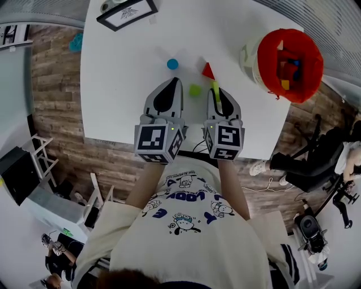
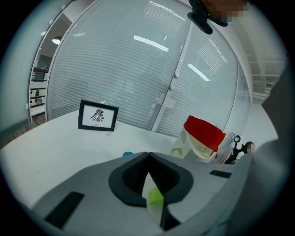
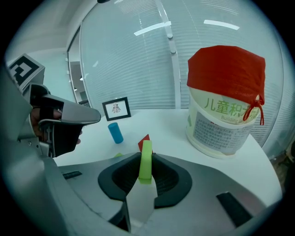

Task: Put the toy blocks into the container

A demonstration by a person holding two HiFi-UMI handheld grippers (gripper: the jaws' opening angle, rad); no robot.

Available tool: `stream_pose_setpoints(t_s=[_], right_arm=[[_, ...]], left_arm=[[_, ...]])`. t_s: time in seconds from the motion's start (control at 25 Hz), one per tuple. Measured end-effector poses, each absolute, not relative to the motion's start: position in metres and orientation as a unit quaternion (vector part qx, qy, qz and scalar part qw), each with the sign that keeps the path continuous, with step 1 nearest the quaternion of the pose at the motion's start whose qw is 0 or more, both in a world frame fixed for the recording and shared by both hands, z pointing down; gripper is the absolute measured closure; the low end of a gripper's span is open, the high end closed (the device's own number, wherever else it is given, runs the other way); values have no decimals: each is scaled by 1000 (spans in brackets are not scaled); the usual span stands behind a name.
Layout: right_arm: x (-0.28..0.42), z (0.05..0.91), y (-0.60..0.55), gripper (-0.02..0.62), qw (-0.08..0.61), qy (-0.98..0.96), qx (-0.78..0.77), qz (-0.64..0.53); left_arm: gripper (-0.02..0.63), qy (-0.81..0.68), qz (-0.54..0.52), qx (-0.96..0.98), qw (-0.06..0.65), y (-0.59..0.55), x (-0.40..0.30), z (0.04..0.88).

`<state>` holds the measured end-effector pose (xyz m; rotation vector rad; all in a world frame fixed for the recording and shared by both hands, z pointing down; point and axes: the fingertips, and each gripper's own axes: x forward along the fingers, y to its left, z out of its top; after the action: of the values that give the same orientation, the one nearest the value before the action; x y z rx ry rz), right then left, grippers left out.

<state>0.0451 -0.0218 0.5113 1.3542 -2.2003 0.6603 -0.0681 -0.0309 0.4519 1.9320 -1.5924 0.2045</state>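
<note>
Lime-green and slim, a bar block (image 3: 145, 162) stands upright, pinched between the jaws of the right gripper (image 3: 146, 159); the jaws stand only narrowly apart, pressed on its two flat sides. In the head view the bar's end juts out past the jaw tips, above the white table (image 1: 118, 84).

The left gripper (image 2: 147, 156) hangs level with it at 9 o'clock. Its jaws meet at the tips with nothing between them. Through the slit behind the tips a small green block (image 2: 156, 197) shows. In the head view that block lies on the table between the two grippers, apart from both.

Just beyond the right gripper's tips, at 12 o'clock, a red triangular block (image 1: 208, 71) lies on the table. At about 10 o'clock from it, and at 12 o'clock from the left gripper, stands a blue cylinder (image 1: 172, 64), upright and near but not touching.

At 2 o'clock from the right gripper, near the table's right edge, sits the container (image 1: 248, 56), a pale tub with printed sides and a red cloth lining folded over its rim. Red, blue and yellow blocks lie inside it.

Farthest off, at 11 o'clock by the table's back edge, a black-framed picture (image 1: 127, 12) is propped up.
</note>
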Motion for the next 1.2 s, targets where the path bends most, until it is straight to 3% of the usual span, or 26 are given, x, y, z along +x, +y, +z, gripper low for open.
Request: stream_pose_setpoints(t_s=[1.2], right_arm=[[77, 408, -41, 531, 123, -815, 539, 176]], left_arm=[[575, -589, 43, 775, 224, -36, -32, 377]])
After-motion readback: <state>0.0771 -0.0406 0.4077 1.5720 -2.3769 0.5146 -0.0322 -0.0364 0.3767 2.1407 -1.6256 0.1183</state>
